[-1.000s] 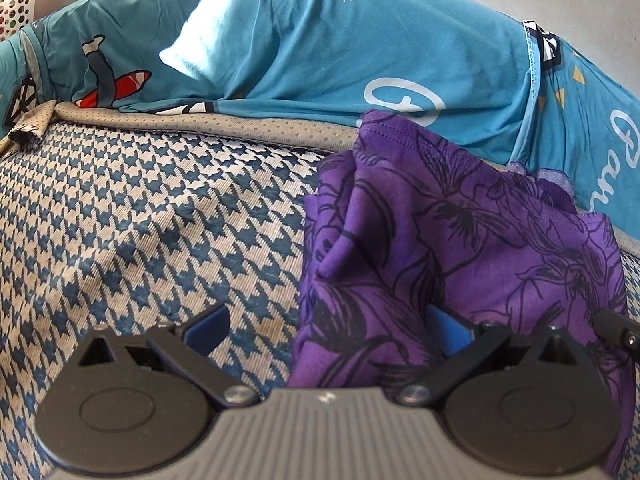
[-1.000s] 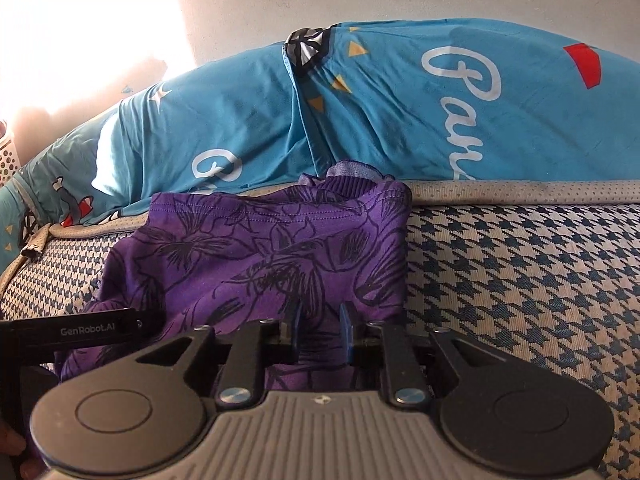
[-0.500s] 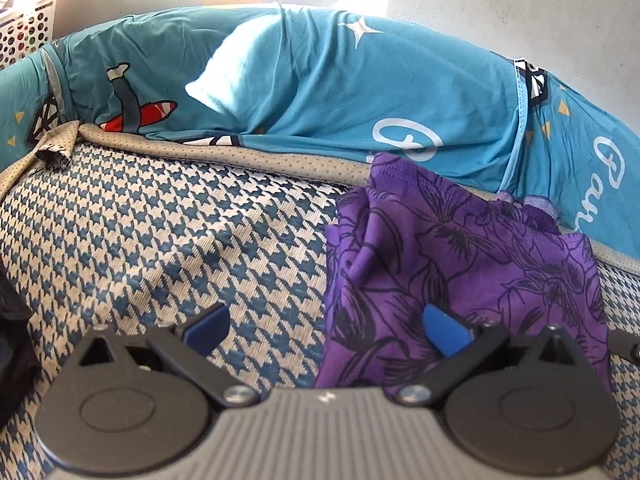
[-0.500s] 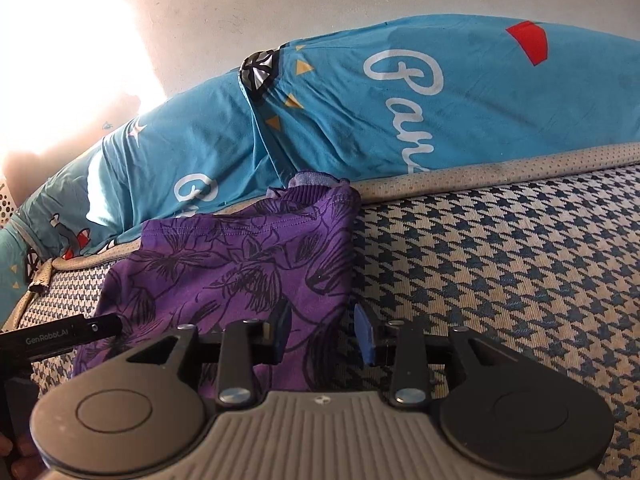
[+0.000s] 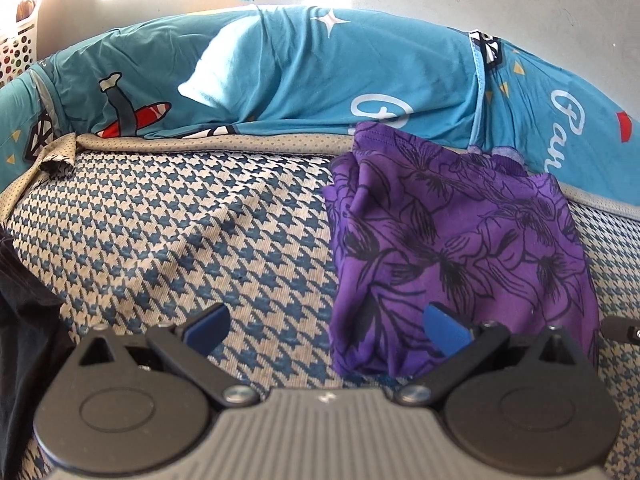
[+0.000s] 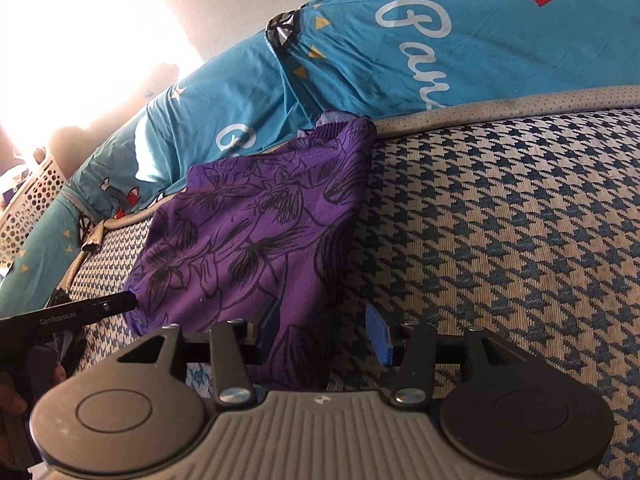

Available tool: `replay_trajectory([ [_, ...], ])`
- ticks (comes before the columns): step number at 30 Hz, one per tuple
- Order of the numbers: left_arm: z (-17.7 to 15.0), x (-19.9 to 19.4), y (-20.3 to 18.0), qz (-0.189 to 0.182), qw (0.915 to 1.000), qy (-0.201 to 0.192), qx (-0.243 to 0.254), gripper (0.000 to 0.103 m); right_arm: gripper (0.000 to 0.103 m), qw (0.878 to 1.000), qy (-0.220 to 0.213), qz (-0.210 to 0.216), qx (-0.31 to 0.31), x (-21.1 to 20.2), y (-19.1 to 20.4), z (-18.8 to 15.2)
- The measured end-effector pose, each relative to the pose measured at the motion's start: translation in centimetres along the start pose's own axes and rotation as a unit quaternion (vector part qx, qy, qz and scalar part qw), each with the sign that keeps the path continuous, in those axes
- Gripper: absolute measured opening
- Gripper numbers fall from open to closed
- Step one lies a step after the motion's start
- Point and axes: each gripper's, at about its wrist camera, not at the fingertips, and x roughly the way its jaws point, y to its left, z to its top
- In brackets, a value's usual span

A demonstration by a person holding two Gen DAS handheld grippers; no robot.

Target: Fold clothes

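Houndstooth bedcover point(image 5: 168, 240) carries the purple floral garment point(image 5: 460, 248), folded compact; left gripper point(image 5: 324, 326) spread, right gripper point(image 6: 326, 330) opening, garment's edge loose between its jaws. This piece looks finished.

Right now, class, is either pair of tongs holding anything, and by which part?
Nothing is held. The left tongs stand open. The right tongs are opening; the purple garment lies folded on the bed, its near edge between the fingers, unpinched.

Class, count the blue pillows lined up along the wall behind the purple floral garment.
2. One blue pillow lies behind the garment's left side; the second blue pillow sits at its right. Others may lie outside the view.
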Motion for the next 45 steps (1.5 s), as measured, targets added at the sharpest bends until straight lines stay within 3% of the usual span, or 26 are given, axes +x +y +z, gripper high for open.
replay_trajectory([
  [7, -1.4, 0.3, -0.6, -0.007, 0.9995, 0.016, 0.026, 0.103, 0.051, 0.998, 0.022, 0.014, -0.059, 0.3, 1.1, -1.3],
  [22, -1.6, 0.9, 0.2, -0.051, 0.9974, 0.045, -0.024, 0.103, 0.054, 0.991, 0.026, 0.024, -0.127, 2.4, 3.0, -2.8],
  [25, -1.7, 1.0, 0.2, -0.059, 0.9967, 0.049, -0.029, 0.103, 0.043, 0.992, 0.014, 0.020, -0.128, 2.5, 3.2, -2.9],
  [27, -1.8, 1.0, 0.4, -0.063, 0.9961, 0.051, -0.035, 0.103, 0.029, 0.991, 0.006, 0.018, -0.131, 2.4, 3.3, -3.0],
  [30, -1.7, 1.0, 0.8, -0.069, 0.9949, 0.053, -0.050, 0.103, 0.021, 0.991, -0.003, 0.019, -0.135, 2.1, 3.4, -3.0],
  [45, -1.5, -1.1, 2.9, -0.064, 0.9923, 0.031, -0.101, 0.103, 0.015, 0.986, -0.024, 0.048, -0.156, -0.7, 6.7, -4.7],
])
